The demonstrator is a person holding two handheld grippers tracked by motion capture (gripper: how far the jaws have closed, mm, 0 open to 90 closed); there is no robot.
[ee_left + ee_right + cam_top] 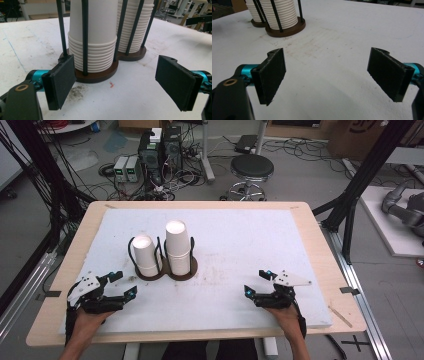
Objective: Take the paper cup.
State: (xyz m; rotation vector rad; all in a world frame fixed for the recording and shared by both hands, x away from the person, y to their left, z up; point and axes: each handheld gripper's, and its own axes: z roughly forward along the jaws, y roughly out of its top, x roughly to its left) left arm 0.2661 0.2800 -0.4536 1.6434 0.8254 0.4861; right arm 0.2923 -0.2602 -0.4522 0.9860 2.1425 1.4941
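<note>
**Cup stacks in double holder: nothing lifted yet**

While both claws stand spread and empty, the work on the cups has not visibly begun.

Item 1, cup holder: dark brown double base with thin black upright rods, standing on the white table cover left of its middle, nearer the person's edge than the far edge. Seen close in the left gripper view, and farther off at the top left of the right gripper view.

Item 2, shorter cup stack: white paper cups nested upside down in the left ring. Rims ribbed at the bottom, all seated inside the rods.

Item 3, taller cup stack: same kind, in the right ring, touching nothing outside its rods.

Item 4, left gripper: near the left part of the person's edge, just short of the holder, jaws wide apart and aimed at the shorter stack; holds nothing.

Item 5, right gripper: near the right part of the person's edge, well apart from the holder, jaws wide apart over bare cover; holds nothing.

Status, as judged: no cup stands loose on the cover, so separation or removal looks wholly undone. The left claw appears closest to a first grasp; everything else remains to do.
</note>
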